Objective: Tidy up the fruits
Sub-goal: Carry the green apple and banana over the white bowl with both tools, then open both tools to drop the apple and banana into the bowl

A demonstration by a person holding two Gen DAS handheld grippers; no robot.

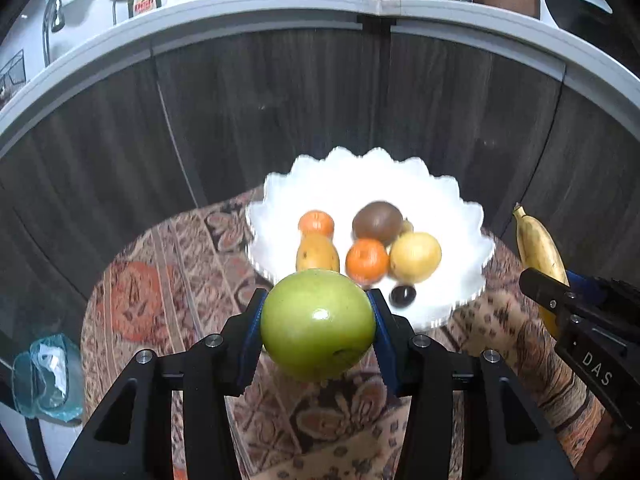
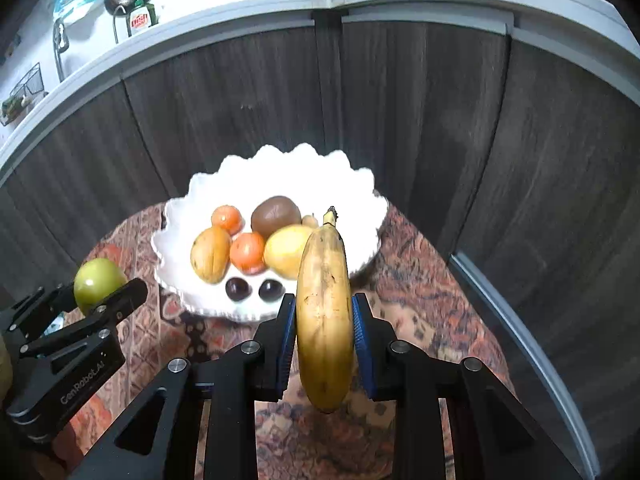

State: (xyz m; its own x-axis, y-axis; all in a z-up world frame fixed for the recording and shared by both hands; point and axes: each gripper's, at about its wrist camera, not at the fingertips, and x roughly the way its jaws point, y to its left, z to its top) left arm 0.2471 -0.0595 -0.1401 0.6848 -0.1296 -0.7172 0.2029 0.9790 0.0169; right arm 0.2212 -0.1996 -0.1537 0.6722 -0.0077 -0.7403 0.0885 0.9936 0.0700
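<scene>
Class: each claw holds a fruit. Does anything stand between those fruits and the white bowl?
Nothing visible does. The apple and banana hang over open tablecloth before the bowl; its back half is bare.

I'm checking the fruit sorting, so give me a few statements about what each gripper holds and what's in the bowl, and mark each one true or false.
1. The left gripper is shut on a green apple. True.
2. The right gripper is empty. False: it is shut on a banana.
3. The white bowl already holds two oranges. True.
4. The apple is resting in the bowl. False: it is held between the fingers, in front of the bowl.
5. Two dark round fruits lie at the bowl's near edge. True.
</scene>
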